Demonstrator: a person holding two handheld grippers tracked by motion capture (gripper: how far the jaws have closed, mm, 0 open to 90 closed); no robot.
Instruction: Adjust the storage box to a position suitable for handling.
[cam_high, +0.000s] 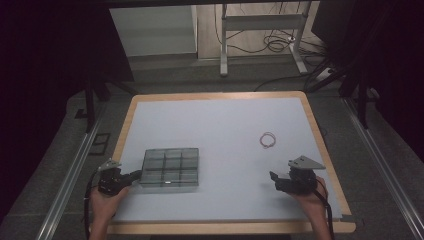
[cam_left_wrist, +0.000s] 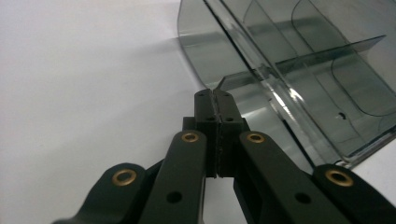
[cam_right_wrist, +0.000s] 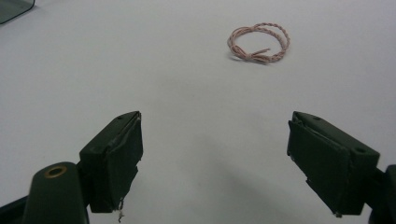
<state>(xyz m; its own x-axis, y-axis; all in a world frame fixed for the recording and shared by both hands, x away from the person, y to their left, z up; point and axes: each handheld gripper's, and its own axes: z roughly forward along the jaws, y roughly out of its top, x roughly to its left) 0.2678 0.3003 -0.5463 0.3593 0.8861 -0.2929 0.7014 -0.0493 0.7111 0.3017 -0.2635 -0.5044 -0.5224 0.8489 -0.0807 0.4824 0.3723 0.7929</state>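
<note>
pale mat (cam_high: 220, 130) on wood-edged table (cam_high: 125, 125), dark room.

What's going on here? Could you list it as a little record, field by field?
Surface: pale mat on a wooden-edged table
Box: clear grey compartment box, near the left front
Left tool: shut, its tips pinching a thin flap at the box's near corner
Right tool: open, nothing between its pads, hovering over bare mat
Loop: twisted pinkish cord loop, lying alone ahead of the right tool, untouched
</note>
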